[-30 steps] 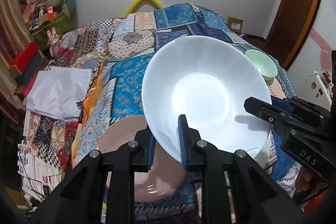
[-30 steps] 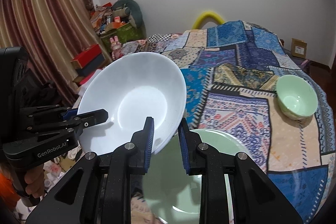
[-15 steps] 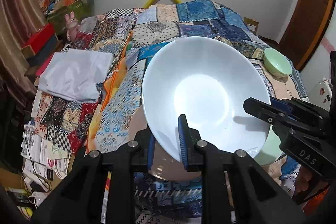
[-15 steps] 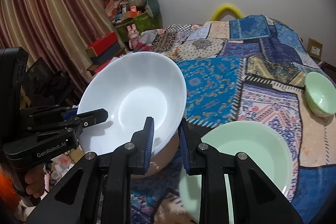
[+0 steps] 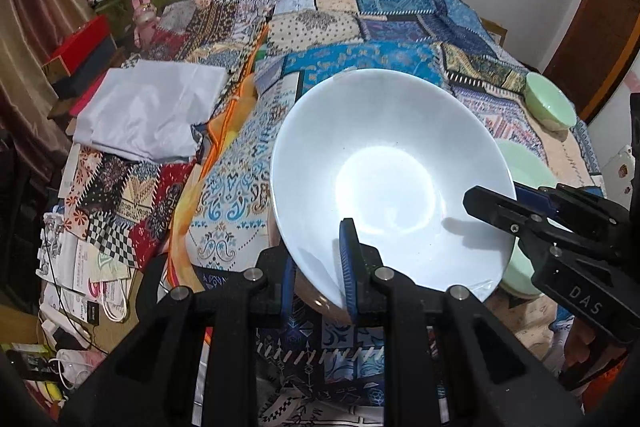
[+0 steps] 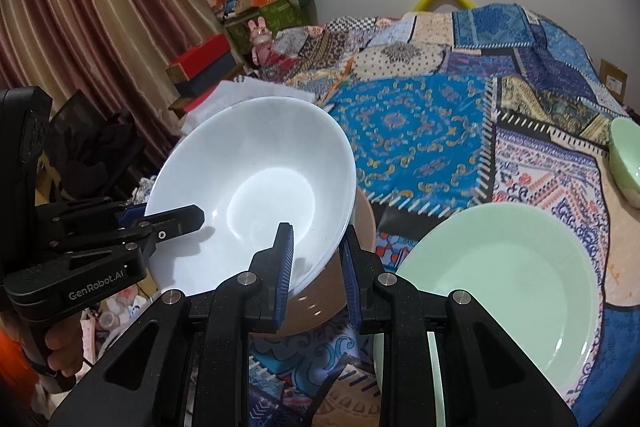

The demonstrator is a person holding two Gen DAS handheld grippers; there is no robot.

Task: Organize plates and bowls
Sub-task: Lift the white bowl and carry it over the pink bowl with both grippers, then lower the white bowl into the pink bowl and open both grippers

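Both grippers hold one large white bowl by its rim, tilted, above the bed. My left gripper is shut on its near rim; it shows from the side in the right wrist view. My right gripper is shut on the opposite rim of the white bowl; it also shows in the left wrist view. Under the bowl lies a pink-brown plate. A green plate lies to its right. A small green bowl stands farther right.
The patchwork bedspread covers the bed. A folded white cloth lies on its left side. Boxes and clutter stand by the curtain at the left. Papers and cables lie on the floor beside the bed.
Both grippers have carried the white bowl to the left, off the green plate and over the pink-brown plate. The grips on the rim have not changed.
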